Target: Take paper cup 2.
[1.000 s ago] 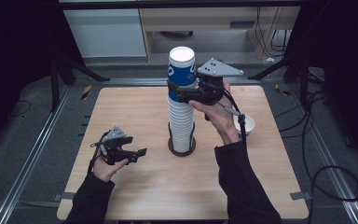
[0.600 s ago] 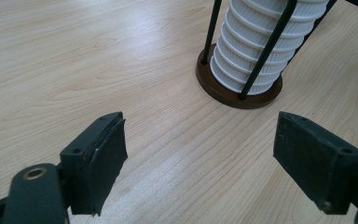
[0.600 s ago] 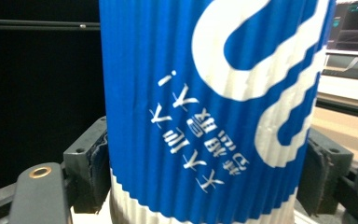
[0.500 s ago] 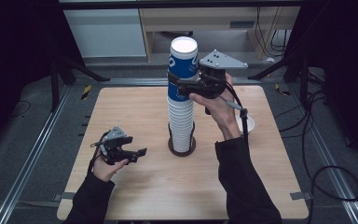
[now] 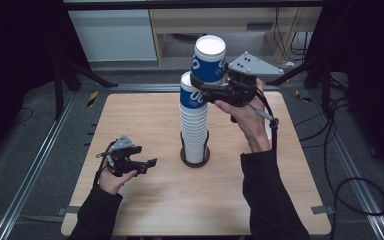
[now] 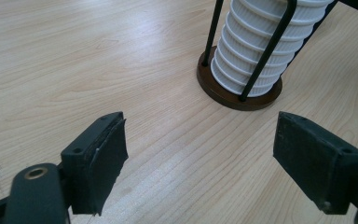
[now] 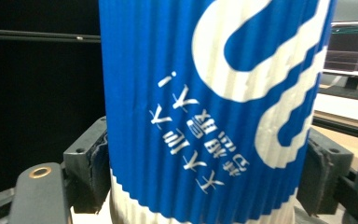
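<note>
A tall stack of upturned paper cups [image 5: 194,125] stands in a rod holder on a round brown base [image 5: 195,159] at the table's middle; its top cup has a blue sleeve. My right gripper [image 5: 207,80] is shut on another blue-and-white cup [image 5: 210,60], held upside down, clear of the stack and slightly right of its top. In the right gripper view this cup [image 7: 205,107] sits between both jaws of the right gripper [image 7: 205,172]. My left gripper [image 5: 142,167] rests open near the table's front left; its view has the left gripper [image 6: 200,154] facing the stack [image 6: 261,51] and base [image 6: 228,95].
The wooden table [image 5: 130,115] has bare room left and in front of the stack. A small white object [image 5: 269,131] lies at the right, mostly hidden behind the right hand. Metal rails run along the floor on both sides, with cables at the right.
The right gripper has lifted the top blue cup up off the stack and a little to the right. The left gripper has stayed put.
</note>
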`<state>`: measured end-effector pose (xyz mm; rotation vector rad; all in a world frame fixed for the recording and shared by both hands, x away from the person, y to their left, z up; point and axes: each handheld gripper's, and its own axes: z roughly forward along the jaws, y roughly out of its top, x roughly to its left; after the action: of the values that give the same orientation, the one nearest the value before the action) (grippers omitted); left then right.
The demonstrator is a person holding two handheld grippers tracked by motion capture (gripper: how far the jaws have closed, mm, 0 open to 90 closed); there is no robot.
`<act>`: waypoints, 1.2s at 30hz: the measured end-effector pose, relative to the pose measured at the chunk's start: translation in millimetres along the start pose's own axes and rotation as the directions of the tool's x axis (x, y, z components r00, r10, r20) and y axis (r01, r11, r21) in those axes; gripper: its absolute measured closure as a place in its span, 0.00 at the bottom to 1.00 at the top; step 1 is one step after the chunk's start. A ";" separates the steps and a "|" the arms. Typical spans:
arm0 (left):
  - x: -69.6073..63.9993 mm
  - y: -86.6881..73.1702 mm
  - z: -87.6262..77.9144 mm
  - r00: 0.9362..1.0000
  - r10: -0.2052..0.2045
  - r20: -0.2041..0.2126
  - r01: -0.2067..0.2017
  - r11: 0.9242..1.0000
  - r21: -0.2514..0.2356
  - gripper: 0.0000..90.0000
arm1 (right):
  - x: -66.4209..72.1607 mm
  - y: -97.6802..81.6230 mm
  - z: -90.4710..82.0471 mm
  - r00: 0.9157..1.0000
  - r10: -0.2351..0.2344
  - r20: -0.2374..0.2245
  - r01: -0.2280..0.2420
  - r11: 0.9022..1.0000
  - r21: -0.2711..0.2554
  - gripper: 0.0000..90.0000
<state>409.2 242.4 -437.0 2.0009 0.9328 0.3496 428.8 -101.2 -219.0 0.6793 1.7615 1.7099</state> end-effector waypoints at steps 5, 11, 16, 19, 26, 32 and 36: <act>-2.2 1.3 -1.8 1.000 -0.004 0.008 0.004 1.000 -0.014 0.19 | -9.0 -9.1 -20.8 1.000 -0.011 0.023 0.010 1.000 0.019 0.23; -2.3 1.2 -1.3 1.000 -0.005 0.009 0.005 1.000 -0.009 0.19 | -20.8 -25.7 -48.3 0.999 0.000 0.045 -0.003 0.999 0.048 0.23; -3.7 1.3 -0.5 1.000 0.000 0.013 0.000 1.000 -0.007 0.20 | -26.7 -46.4 -65.4 0.999 -0.002 0.052 -0.002 0.997 0.075 0.23; -4.3 1.6 -0.6 1.000 0.000 0.014 0.000 1.000 -0.007 0.20 | -29.7 -60.7 -73.1 0.998 0.004 0.055 -0.010 0.995 0.098 0.23; -5.9 2.1 -0.6 1.000 0.007 0.023 -0.006 1.000 -0.008 0.20 | -32.4 -86.3 -83.8 0.999 0.018 0.047 -0.024 0.989 0.145 0.23; -6.9 2.5 -2.0 1.000 0.009 0.028 -0.009 1.000 -0.014 0.20 | -30.1 -103.5 -87.8 0.999 0.020 0.039 -0.027 0.983 0.180 0.23; -8.4 3.9 -2.8 0.999 0.015 0.029 -0.014 1.000 -0.015 0.20 | -26.8 -120.9 -87.6 0.999 0.028 0.019 -0.032 0.975 0.219 0.22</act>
<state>403.8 236.7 -431.5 1.9950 0.8953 0.3338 389.6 -187.1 -337.7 0.8152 1.9567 1.5377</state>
